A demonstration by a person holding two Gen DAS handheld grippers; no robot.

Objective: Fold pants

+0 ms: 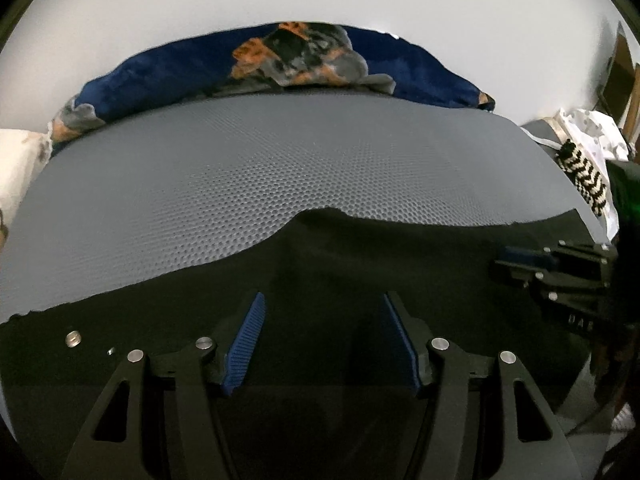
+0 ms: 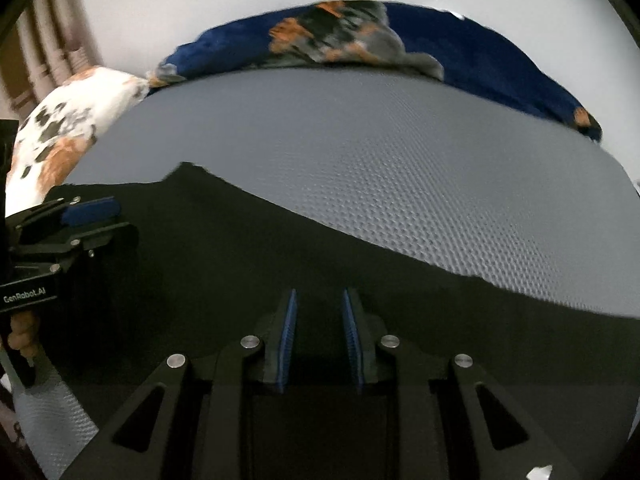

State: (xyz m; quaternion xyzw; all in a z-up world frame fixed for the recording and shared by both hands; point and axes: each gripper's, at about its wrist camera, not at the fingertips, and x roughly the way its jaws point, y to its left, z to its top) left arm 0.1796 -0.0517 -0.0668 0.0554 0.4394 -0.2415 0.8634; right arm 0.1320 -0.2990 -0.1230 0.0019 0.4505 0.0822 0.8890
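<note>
Black pants (image 1: 360,264) lie limp on my grey mat (image 1: 280,168) under both empty, parted grippers, left (image 1: 322,340) wide, right (image 2: 319,340) narrower; soft cloth, so I'd pinch its far edge.

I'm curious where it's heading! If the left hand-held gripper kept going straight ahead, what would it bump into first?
Probably the black pants: the open left hand-held gripper already hangs over them. Beyond their edge comes the grey mat, then the blue blanket. Its height above the cloth is unclear.
</note>
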